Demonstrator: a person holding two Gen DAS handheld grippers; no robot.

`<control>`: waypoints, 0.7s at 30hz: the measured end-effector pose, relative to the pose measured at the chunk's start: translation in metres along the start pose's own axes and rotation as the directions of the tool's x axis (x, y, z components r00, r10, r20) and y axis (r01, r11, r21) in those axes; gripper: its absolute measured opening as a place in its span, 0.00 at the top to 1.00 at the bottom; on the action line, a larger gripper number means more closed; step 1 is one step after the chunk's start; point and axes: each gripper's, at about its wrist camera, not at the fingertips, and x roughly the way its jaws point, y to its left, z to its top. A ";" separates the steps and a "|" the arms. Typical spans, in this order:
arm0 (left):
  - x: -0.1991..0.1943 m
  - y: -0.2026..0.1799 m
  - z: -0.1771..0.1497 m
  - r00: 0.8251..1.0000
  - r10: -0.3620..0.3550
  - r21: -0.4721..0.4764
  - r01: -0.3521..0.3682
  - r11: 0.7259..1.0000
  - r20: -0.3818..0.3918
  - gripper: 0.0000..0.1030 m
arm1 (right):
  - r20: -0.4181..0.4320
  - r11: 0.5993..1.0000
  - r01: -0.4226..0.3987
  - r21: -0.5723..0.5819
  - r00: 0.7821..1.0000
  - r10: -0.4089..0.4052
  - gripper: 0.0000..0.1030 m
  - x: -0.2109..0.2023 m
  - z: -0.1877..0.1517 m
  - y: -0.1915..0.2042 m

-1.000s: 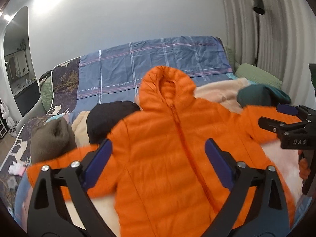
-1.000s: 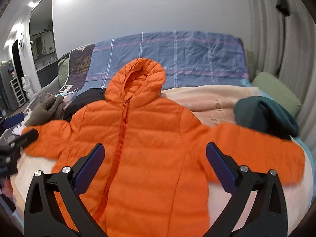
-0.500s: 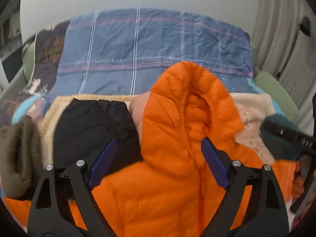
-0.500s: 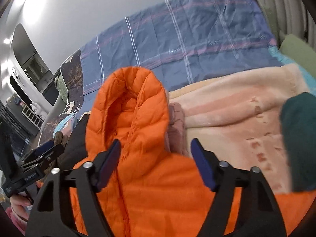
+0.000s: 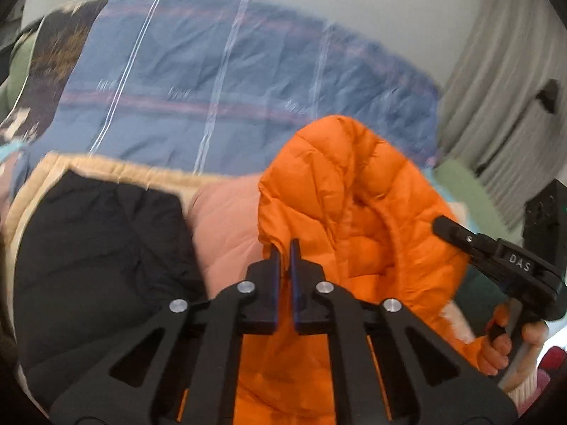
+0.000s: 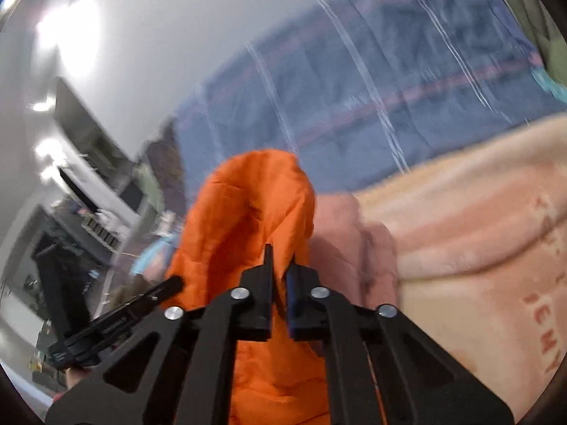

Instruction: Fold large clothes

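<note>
Left wrist view: the left gripper (image 5: 285, 248), black with blue pads, is sitting at lower centre with its jaws having just been closing; they are now pinching the left edge of the hood of the orange quilted puffer jacket (image 5: 354, 212). Only a thin fold of orange cloth is showing between the pads.

Right wrist view: the right gripper (image 6: 280, 258) is doing the same at lower centre, its jaws having just been closing, and is now clamping the hood's right edge where the orange jacket (image 6: 248, 212) is rising up the middle of the frame.

The jacket is lying front-up on the bed, hood pointing toward the blue plaid cover (image 5: 212, 88) across the upper frame and body running out of the bottom edge.

Judgement: both tongs are taking the hood at opposite sides so it can be turned down flat over the chest, likely the opening fold.

Around it: a black garment (image 5: 99, 248) is lying at lower left, a pink padded piece (image 5: 226, 226) just beside the hood, and a peach fleece blanket (image 6: 460, 230) is filling the right of the right view.

Both views are blurring slightly.
</note>
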 end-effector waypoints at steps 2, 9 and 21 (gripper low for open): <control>-0.027 -0.011 -0.001 0.997 -0.057 0.039 0.056 0.998 0.042 0.96 | 0.024 0.997 -0.030 -0.075 0.999 0.032 0.97 -0.022 -0.002 0.018; -0.147 -0.046 -0.069 0.981 -0.128 0.225 0.093 0.970 0.147 0.92 | 0.091 0.909 -0.035 -0.415 0.993 0.080 0.97 -0.137 -0.079 0.066; -0.227 -0.059 -0.184 0.989 -0.101 0.217 0.077 0.973 0.104 0.73 | 0.056 0.946 0.111 -0.304 0.994 -0.099 0.66 -0.236 -0.205 0.027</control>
